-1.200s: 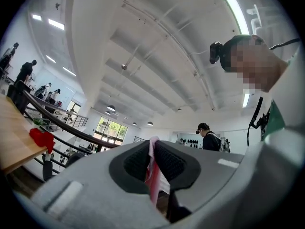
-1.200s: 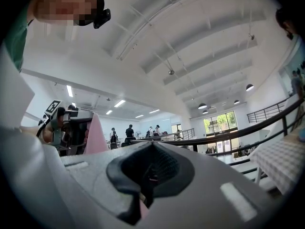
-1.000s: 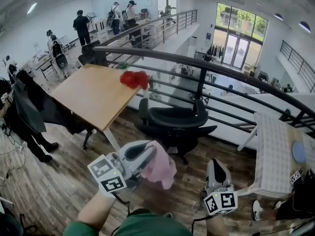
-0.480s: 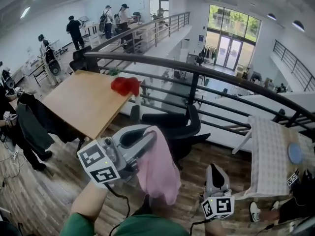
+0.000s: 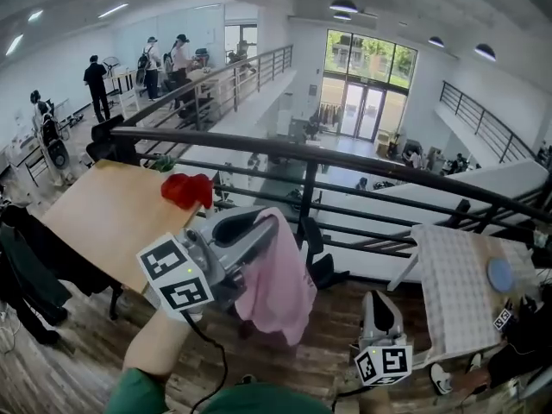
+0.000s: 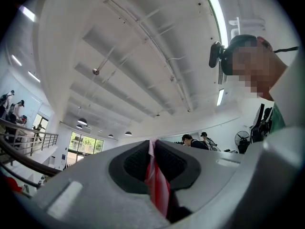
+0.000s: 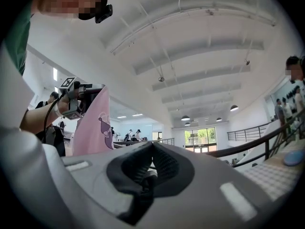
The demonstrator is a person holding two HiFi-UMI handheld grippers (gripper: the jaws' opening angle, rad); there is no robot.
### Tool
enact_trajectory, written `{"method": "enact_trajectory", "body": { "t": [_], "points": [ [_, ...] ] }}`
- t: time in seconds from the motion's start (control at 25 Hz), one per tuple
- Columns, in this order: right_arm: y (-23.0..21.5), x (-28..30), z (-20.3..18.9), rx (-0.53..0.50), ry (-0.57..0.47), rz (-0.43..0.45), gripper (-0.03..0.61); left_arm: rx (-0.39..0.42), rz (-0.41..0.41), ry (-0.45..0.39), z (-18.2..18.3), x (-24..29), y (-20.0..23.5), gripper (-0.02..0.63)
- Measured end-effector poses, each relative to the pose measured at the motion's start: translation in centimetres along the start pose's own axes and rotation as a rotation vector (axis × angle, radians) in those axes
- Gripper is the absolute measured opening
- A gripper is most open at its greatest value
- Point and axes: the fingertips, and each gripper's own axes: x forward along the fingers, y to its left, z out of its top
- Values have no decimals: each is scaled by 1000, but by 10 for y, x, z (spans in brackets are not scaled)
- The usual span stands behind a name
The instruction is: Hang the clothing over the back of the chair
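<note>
My left gripper [image 5: 261,228] is raised at left of centre and is shut on a pink garment [image 5: 278,290], which hangs down from its jaws. In the left gripper view a pink fold of cloth [image 6: 156,187] is pinched between the pads [image 6: 136,163], with only ceiling beyond. A black office chair [image 5: 321,264] stands behind the garment by the railing, mostly hidden by it. My right gripper [image 5: 380,303] is lower at the right, its jaws together with nothing in them. From the right gripper view the hanging garment [image 7: 93,125] and the left gripper [image 7: 78,99] appear at the left.
A wooden table [image 5: 99,222] with a red bundle [image 5: 188,190] stands at the left. A black railing [image 5: 362,166] runs across behind the chair. A white checked table [image 5: 448,279] with a blue disc [image 5: 500,274] is at the right. Dark clothes [image 5: 26,261] hang at far left.
My left gripper has lifted the pink garment up and forward, so more cloth now hangs free in front of the chair. The right gripper has also risen slightly.
</note>
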Motion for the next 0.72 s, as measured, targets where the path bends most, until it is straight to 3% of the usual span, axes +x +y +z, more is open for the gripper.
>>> {"method": "enact_trajectory", "body": {
  "t": [0.12, 0.4, 0.56, 0.72],
  "points": [
    [10, 28, -5, -13, 0, -4, 3, -7, 3, 7, -7, 5, 45, 41],
    [25, 71, -26, -38, 20, -56, 3, -135, 56, 5, -45, -7, 157, 41],
    [22, 86, -31, -49, 32, -102, 3, -127, 60, 10, -62, -4, 201, 41],
    [17, 96, -33, -57, 52, -140, 3, -96, 83, 78, -92, 4, 237, 43]
  ]
}}
